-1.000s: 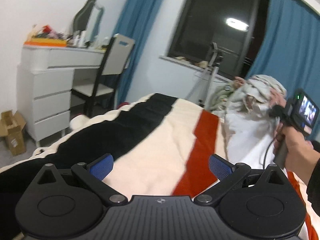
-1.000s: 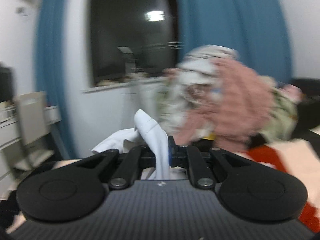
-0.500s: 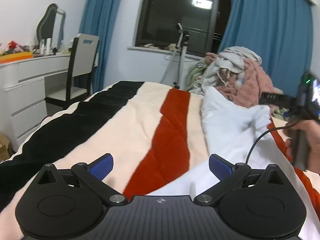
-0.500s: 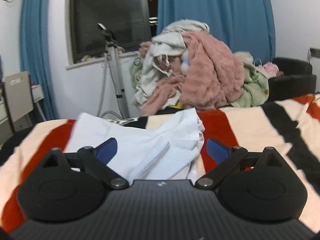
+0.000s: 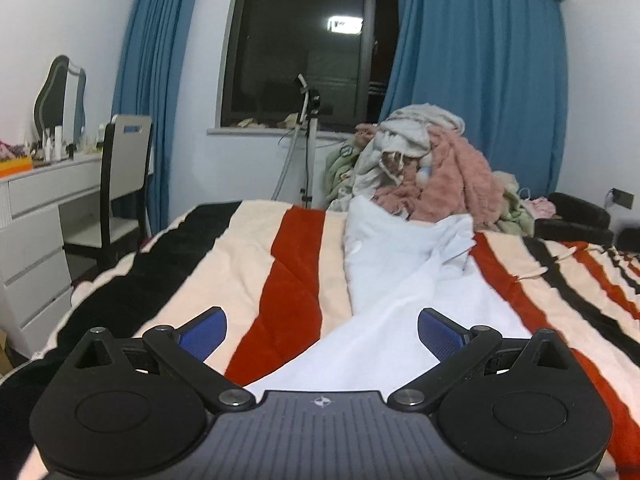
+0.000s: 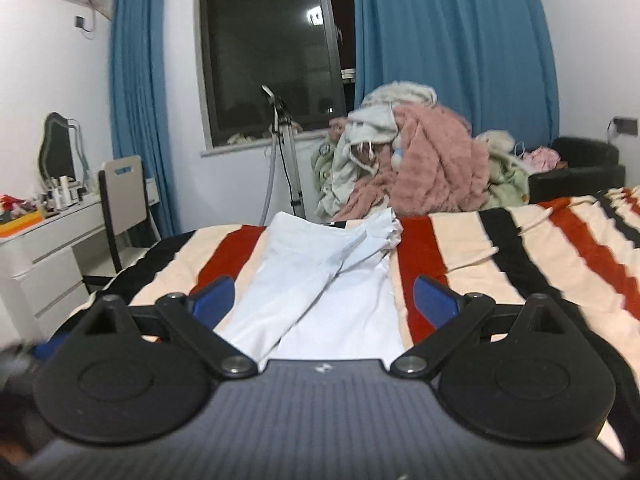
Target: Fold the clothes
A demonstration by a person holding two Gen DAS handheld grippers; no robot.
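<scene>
At 9 o'clock in the left wrist view stands a white dresser with drawers (image 5: 32,240), a curved mirror (image 5: 60,92) on top of it, and just beside it a dark-framed chair with a pale back (image 5: 124,160). The left gripper (image 5: 322,330) hangs low over a striped blanket in black, cream and red (image 5: 248,264); its 2 blue-padded fingers (image 5: 202,330) are spread wide and hold nothing. Between them, running from 6 o'clock up toward 12, lies a white crumpled garment (image 5: 400,280) spread flat on the blanket. Beyond it, at 1 o'clock, a heap of pink, white and green laundry (image 5: 432,168) is piled below the dark window (image 5: 304,40), framed by blue curtains (image 5: 480,80).

In the right wrist view the same dresser (image 6: 44,256) and chair (image 6: 122,196) sit at 9 o'clock. The right gripper (image 6: 324,296) is also wide open and empty, blue pads (image 6: 436,296) on each side of the garment (image 6: 320,276), which stretches from 6 o'clock toward the far edge of the blanket (image 6: 520,248). The laundry heap (image 6: 408,156) rises at 1 o'clock, and a black armchair (image 6: 580,160) stands at 3 o'clock.
</scene>
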